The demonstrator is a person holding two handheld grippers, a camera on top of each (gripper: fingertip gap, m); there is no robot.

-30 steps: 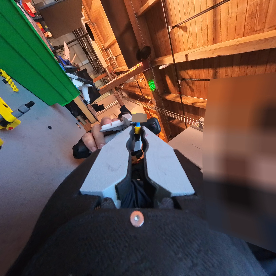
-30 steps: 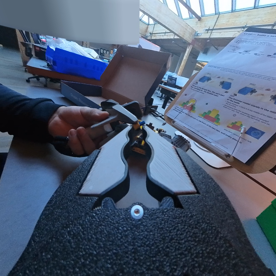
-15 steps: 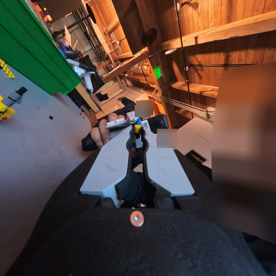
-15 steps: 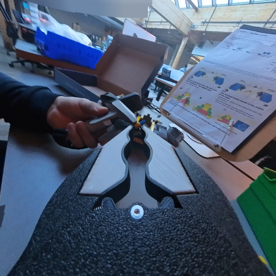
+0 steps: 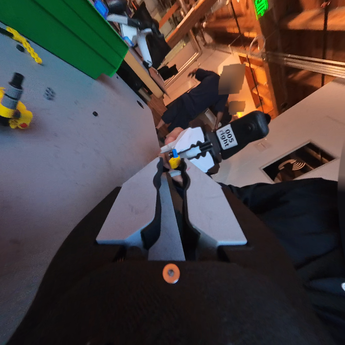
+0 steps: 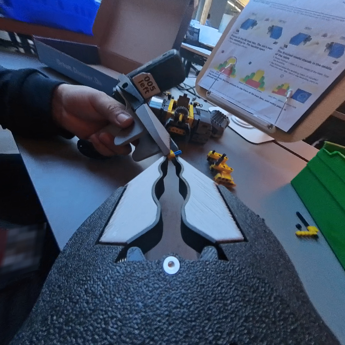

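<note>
1. Left wrist view shows the left gripper (image 5: 172, 164) with its jaws pinching a small yellow piece (image 5: 174, 161) at the tips; a blue pin (image 5: 174, 152) sticks out of this piece.
2. The right gripper (image 5: 172, 151) meets it from the other side, held by a hand (image 5: 172, 135), and its jaws are pressed on the blue pin.
3. Right wrist view shows the same meeting above the counter (image 6: 74, 175): the right gripper (image 6: 170, 158) has its tips nearly together at the yellow piece (image 6: 170, 155), and the blue pin (image 6: 177, 152) points to the right.
4. A left hand (image 6: 93, 115) in a dark sleeve holds the left gripper (image 6: 169, 149), which comes down from the upper left.
5. Behind the tips a yellow and black brick vehicle (image 6: 186, 119) stands on the counter, and three small yellow assemblies (image 6: 221, 168) lie near it to the right.
6. An instruction sheet (image 6: 280, 56) on a tilted board is at the upper right, and a green bin (image 6: 321, 196) is at the right edge.
</note>
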